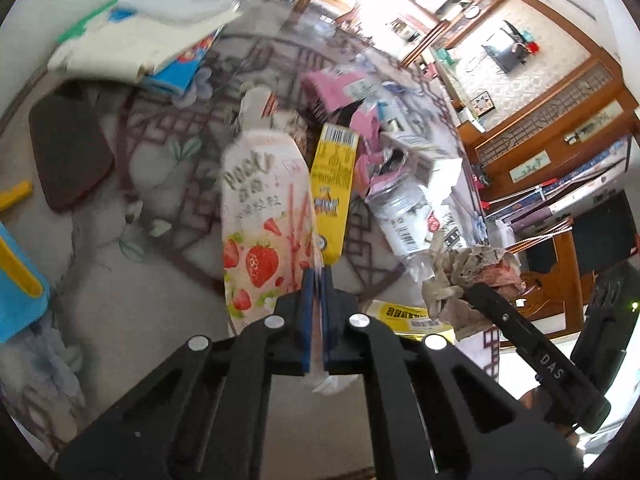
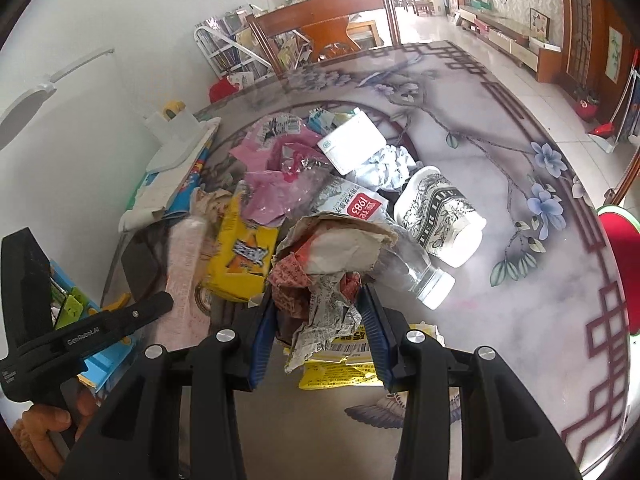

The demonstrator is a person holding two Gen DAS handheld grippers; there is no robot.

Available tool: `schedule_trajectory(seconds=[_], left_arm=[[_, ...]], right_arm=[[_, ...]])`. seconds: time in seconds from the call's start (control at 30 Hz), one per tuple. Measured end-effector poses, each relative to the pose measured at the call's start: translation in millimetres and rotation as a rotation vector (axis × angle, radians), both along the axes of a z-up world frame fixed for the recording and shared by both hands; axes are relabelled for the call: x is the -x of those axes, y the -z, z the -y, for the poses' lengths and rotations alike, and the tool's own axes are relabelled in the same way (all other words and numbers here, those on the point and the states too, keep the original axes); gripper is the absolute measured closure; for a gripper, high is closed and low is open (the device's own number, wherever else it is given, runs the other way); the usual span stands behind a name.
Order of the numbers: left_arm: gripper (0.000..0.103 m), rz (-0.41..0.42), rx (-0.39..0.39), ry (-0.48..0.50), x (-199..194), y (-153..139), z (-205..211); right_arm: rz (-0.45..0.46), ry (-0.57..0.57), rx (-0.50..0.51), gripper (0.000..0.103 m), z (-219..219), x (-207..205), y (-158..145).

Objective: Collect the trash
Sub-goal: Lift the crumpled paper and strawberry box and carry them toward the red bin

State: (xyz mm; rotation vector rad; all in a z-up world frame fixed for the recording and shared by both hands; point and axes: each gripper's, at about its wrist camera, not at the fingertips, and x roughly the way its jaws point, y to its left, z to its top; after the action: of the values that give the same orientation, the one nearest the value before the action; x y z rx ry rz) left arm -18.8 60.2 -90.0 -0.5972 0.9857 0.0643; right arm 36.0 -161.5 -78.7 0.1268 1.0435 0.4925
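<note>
My left gripper (image 1: 318,296) is shut on the lower edge of a pink strawberry Pocky wrapper (image 1: 260,216), which hangs lifted above the glass table (image 2: 500,152). My right gripper (image 2: 320,312) is shut on a crumpled paper wad (image 2: 328,264), which also shows at the right of the left wrist view as the paper wad (image 1: 464,276). Behind both lies a trash pile: a yellow snack box (image 1: 334,188), a clear plastic bottle (image 2: 404,260), a printed paper cup (image 2: 436,212), pink plastic bags (image 2: 272,160) and a flat yellow wrapper (image 2: 340,368).
A dark brown pad (image 1: 68,148), a blue box (image 1: 16,280) and stacked books (image 1: 132,48) sit on the left of the table. A wooden chair (image 2: 328,16) stands at the far edge. A red stool (image 2: 620,260) is at the right. A person's hand (image 2: 52,416) holds the left gripper.
</note>
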Motion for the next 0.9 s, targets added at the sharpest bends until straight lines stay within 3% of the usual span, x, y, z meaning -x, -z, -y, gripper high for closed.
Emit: schedule_trajectory(seconds=[0.3,0.9], left_arm=[[0.101,0.124,-0.088,0.056,-4.9,-35.7,14.9],[0.101,0.246,-0.118,0.127,-13.1,-68.8,44.3]], right_arm=[[0.048,0.028,-0.009,0.064,8.9,4.4,-15.5],[0.102,0.076,-0.020,0.064,34.6,3.6,-32.2]])
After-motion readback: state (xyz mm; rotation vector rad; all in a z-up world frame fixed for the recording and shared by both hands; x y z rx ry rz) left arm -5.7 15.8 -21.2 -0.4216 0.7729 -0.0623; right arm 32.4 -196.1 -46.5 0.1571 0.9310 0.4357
